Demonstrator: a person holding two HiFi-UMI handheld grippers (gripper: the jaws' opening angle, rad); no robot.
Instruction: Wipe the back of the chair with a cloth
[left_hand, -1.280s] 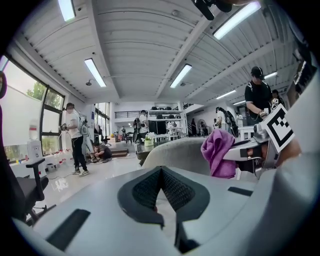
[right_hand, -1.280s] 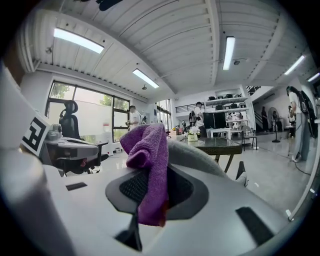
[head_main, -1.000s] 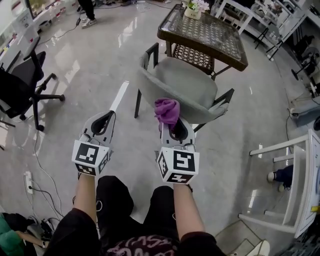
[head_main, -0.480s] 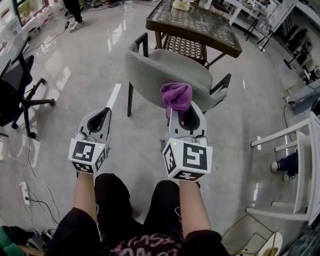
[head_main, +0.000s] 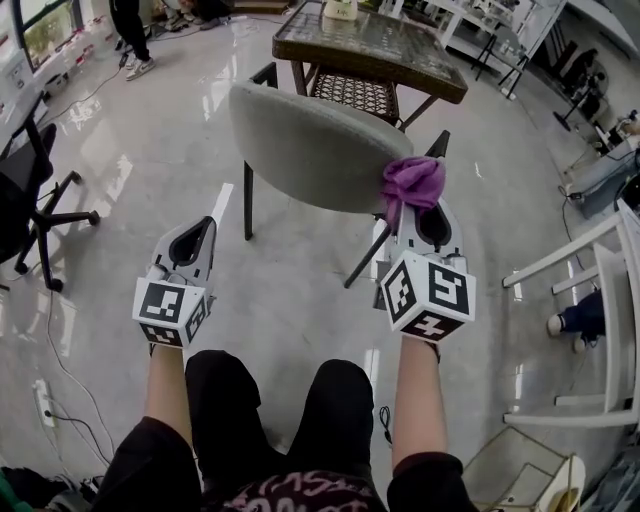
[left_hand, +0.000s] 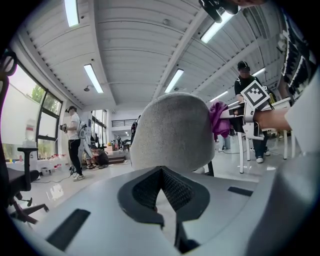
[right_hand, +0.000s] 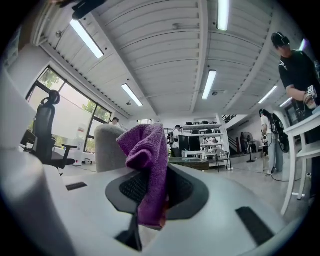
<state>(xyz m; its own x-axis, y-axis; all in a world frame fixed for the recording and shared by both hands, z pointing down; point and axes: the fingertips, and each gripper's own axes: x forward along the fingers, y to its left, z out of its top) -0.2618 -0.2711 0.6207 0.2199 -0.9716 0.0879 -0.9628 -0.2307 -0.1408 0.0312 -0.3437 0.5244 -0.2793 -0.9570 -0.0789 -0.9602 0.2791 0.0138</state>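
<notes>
right gripper (head_main: 411, 207) on cloth (head_main: 412, 181) beside chair back (head_main: 310, 150)

Both forearms reach forward. The left claw (head_main: 196, 228) is closed and empty, and the right claw (head_main: 426, 214), ahead of it, clamps a cloth (head_main: 412, 182).

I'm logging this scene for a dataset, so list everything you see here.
chair: 1, grey, black legs, centre
cloth: 1, purple, at the chair back's right edge
table: 1, brown, behind chair
office chair: 1, black, far left
frame: 1, white, far right
power strip: 1, white, floor, lower left
people: several, around the room's edges
left gripper: 1, grey, shut, empty
right gripper: 1, grey, shut on cloth
</notes>
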